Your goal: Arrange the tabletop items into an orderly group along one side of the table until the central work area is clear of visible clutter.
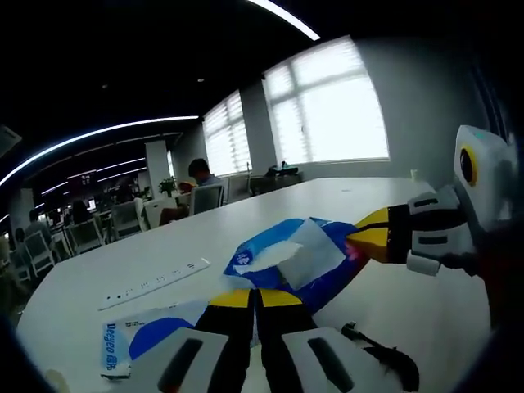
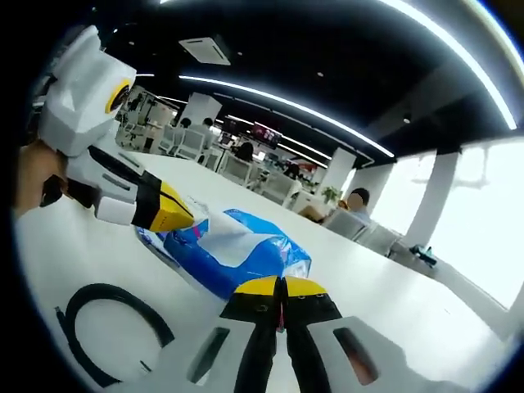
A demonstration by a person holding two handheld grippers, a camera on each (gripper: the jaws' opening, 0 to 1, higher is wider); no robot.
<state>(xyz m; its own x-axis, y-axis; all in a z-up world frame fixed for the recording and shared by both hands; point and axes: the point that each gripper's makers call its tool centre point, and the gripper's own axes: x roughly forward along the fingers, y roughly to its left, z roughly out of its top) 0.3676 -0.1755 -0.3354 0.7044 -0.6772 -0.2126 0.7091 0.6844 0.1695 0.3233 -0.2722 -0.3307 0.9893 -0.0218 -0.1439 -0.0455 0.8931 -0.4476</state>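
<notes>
1. In the left gripper view, the left gripper point(image 1: 255, 301) sat nearest, jaws pressed together with nothing between them, at the near edge of a blue tissue pack point(image 1: 315, 262).
2. The right gripper point(image 1: 370, 237) came in from the right, tips closed on the pack's far end.
3. A second pack point(image 1: 135, 344) and a power strip point(image 1: 155, 283) lay to the left on the white table point(image 1: 344, 196).
4. In the right gripper view, a black cable point(image 2: 98, 327) curled beside the pack.
</notes>
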